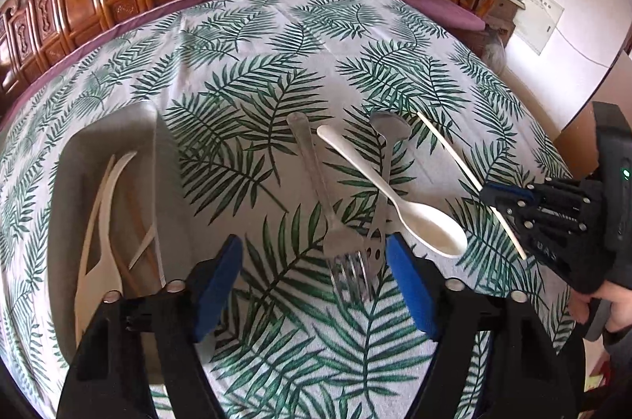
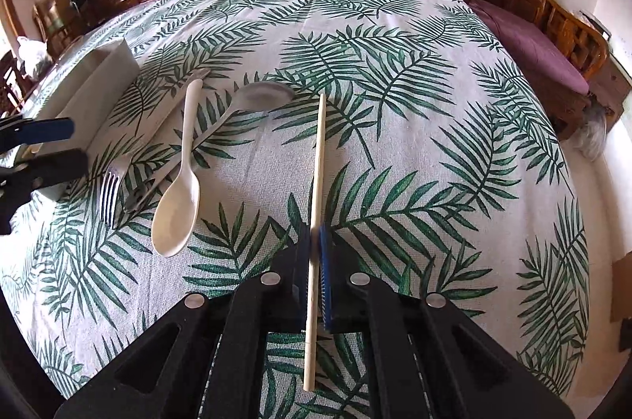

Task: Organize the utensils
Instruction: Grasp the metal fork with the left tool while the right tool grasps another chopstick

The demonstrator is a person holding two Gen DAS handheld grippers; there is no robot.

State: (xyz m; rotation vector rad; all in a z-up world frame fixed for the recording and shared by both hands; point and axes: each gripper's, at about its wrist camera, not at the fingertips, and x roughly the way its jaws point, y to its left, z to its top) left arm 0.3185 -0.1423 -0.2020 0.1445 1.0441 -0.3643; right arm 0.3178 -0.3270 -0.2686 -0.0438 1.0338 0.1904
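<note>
On the palm-leaf printed tablecloth (image 1: 245, 71), the grey rectangular organizer tray (image 1: 71, 158) is the landmark. Inside it already lie a cream plastic fork (image 1: 100, 205), a brown wooden stick (image 1: 134, 221) and something pale and thin I cannot name — so part of the sorting looks done.

Well to the right of the tray, loose on the cloth: a steel dinner fork (image 1: 320, 189), tines toward the camera; a steel slotted spoon (image 1: 385, 162) just beside it; a cream plastic spoon (image 1: 399, 197) lying across the slotted spoon's handle. These three are still unsorted.

Farthest from the tray, a pale wooden chopstick (image 2: 318, 182) is pinched between the flat pads of the right gripper (image 2: 315, 249), jaws together on it near its lower end. Whether it is off the cloth, cannot tell.

Left gripper (image 1: 314, 278) — jaws apart, nothing between them; blue pads (image 1: 215, 284) hover beside the steel fork's tines, just right of the tray.

Judgement: somewhere near halfway. Chopstick to the tray next, then three pieces remain.
</note>
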